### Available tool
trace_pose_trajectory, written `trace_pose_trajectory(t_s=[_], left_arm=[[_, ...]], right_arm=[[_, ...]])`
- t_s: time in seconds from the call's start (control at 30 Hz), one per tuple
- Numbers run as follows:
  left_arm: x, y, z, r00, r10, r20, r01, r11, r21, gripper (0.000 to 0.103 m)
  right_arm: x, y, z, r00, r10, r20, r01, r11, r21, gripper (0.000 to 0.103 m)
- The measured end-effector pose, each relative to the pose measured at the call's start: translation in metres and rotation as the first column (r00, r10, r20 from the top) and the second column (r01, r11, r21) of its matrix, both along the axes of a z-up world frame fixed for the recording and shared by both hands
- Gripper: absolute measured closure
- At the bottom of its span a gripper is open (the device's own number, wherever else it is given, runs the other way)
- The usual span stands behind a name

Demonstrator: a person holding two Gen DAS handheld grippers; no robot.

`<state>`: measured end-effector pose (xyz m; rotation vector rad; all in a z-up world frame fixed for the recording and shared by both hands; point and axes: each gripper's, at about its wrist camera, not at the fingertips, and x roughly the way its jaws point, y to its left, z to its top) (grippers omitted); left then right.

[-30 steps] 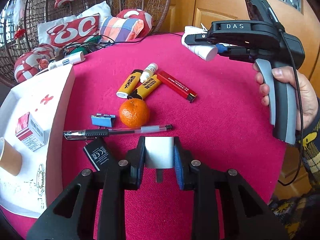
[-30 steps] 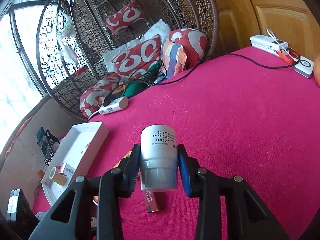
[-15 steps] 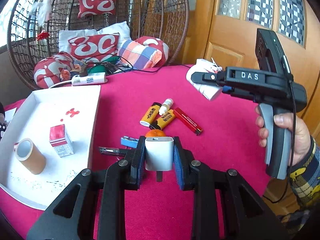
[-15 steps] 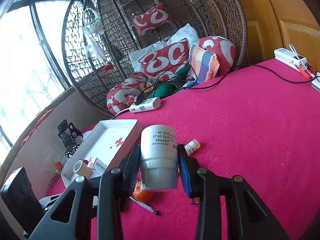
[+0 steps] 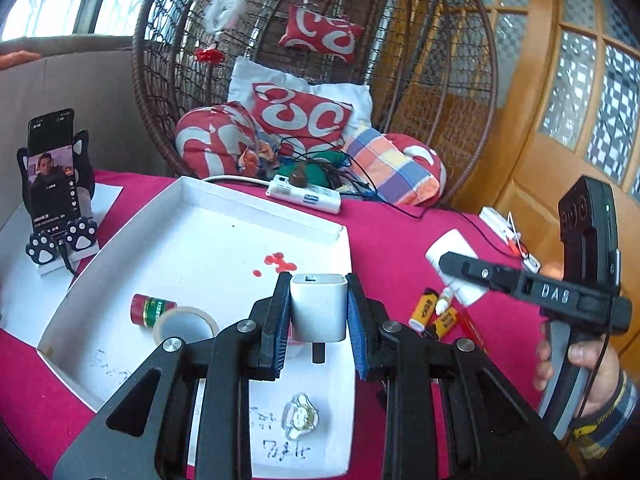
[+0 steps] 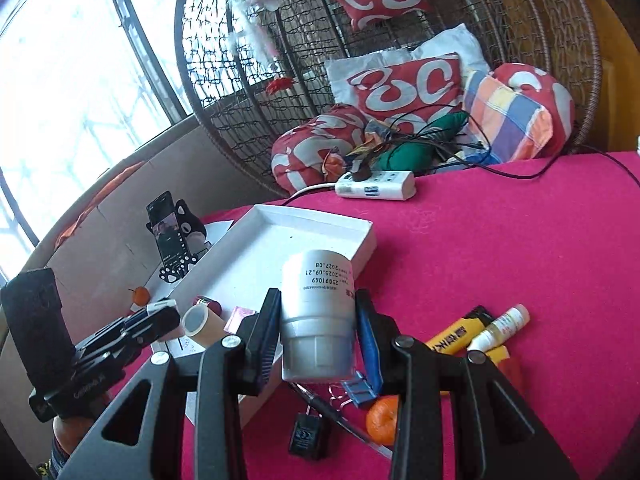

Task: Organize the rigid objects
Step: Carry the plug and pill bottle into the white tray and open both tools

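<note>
Holding one object in each gripper above the pink desk (image 6: 500, 240).

The left gripper (image 5: 318, 312) had its jaws closed narrowly on a white charger plug (image 5: 318, 306), held over the near right part of the white tray (image 5: 224, 200), where a tape roll (image 5: 186, 322) and a small red-capped bottle (image 5: 152, 309) lay. The right gripper (image 6: 316, 332) had its jaws clamped on a silver canister (image 6: 318, 320), just right of the tray, with lighters (image 6: 452, 340), an orange (image 6: 382, 420) and a black adapter (image 6: 306, 434) lying near it.
</note>
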<state>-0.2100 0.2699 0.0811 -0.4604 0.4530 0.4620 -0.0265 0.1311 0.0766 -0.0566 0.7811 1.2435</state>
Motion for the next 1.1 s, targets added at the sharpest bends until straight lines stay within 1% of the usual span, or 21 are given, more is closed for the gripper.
trace_pose_trajectory(t_s=[0.17,0.27,0.4,0.53,0.63,0.67,0.7,0.73,0.77,0.8,0.87,0.9,0.93,1.0,1.03,1.1], left_arm=[[0.004,0.048,-0.009,0.995,0.098,-0.002,-0.098,0.992,-0.078,0.078],[0.006,0.063,-0.022,0.991,0.134,-0.024,-0.136,0.984,-0.114,0.078],[0.007,0.068,-0.032,0.989,0.145,-0.042,-0.149,0.981,-0.126,0.078],[0.013,0.070,-0.039,0.989,0.138,-0.062,-0.145,0.980,-0.139,0.078],[0.012,0.072,-0.042,0.984,0.163,-0.069,-0.172,0.974,-0.145,0.077],[0.010,0.072,-0.042,0.982,0.176,-0.072,-0.185,0.973,-0.139,0.069],[0.008,0.071,-0.041,0.979,0.190,-0.072,-0.198,0.971,-0.132,0.061],[0.006,0.069,-0.040,0.976,0.206,-0.066,-0.213,0.969,-0.127,0.037],[0.002,0.068,-0.039,0.974,0.221,-0.055,-0.227,0.966,-0.127,0.016],[-0.002,0.066,-0.037,0.972,0.232,-0.040,-0.235,0.963,-0.129,0.011],[-0.007,0.062,-0.034,0.969,0.246,-0.017,-0.246,0.961,-0.124,0.002],[-0.009,0.059,-0.032,0.967,0.253,-0.012,-0.253,0.960,-0.119,0.000],[-0.010,0.055,-0.029,0.966,0.257,-0.007,-0.256,0.960,-0.114,0.000],[-0.013,0.046,-0.025,0.968,0.253,0.005,-0.251,0.963,-0.103,0.000],[-0.014,0.041,-0.022,0.969,0.247,0.012,-0.245,0.964,-0.100,0.000],[-0.015,0.031,-0.018,0.974,0.225,0.027,-0.222,0.970,-0.098,0.000]], right_arm=[[-0.009,0.046,-0.013,0.999,0.038,-0.013,-0.039,0.997,-0.064,0.067],[-0.011,0.064,-0.024,0.999,0.043,-0.023,-0.045,0.995,-0.091,0.067],[-0.014,0.081,-0.034,0.998,0.051,-0.028,-0.054,0.992,-0.114,0.067],[-0.015,0.094,-0.041,0.998,0.051,-0.038,-0.055,0.990,-0.127,0.067],[-0.020,0.097,-0.044,0.997,0.057,-0.043,-0.062,0.990,-0.125,0.066],[-0.023,0.097,-0.043,0.997,0.062,-0.039,-0.066,0.991,-0.120,0.064],[-0.024,0.096,-0.042,0.997,0.064,-0.036,-0.068,0.991,-0.116,0.059],[-0.026,0.094,-0.041,0.998,0.059,-0.034,-0.062,0.992,-0.109,0.042],[-0.026,0.090,-0.039,0.998,0.051,-0.031,-0.054,0.994,-0.098,0.026],[-0.027,0.087,-0.037,0.999,0.041,-0.030,-0.044,0.995,-0.084,0.021],[-0.027,0.078,-0.033,0.999,0.027,-0.034,-0.029,0.998,-0.057,0.021],[-0.026,0.073,-0.030,0.999,0.020,-0.040,-0.022,0.999,-0.045,0.020],[-0.025,0.067,-0.028,0.999,0.013,-0.047,-0.014,0.999,-0.031,0.018],[-0.023,0.053,-0.025,0.998,-0.006,-0.061,0.006,1.000,0.000,0.007],[-0.021,0.045,-0.023,0.998,-0.022,-0.060,0.022,1.000,0.012,0.000],[-0.016,0.028,-0.021,0.996,-0.041,-0.074,0.045,0.998,0.049,0.000]])
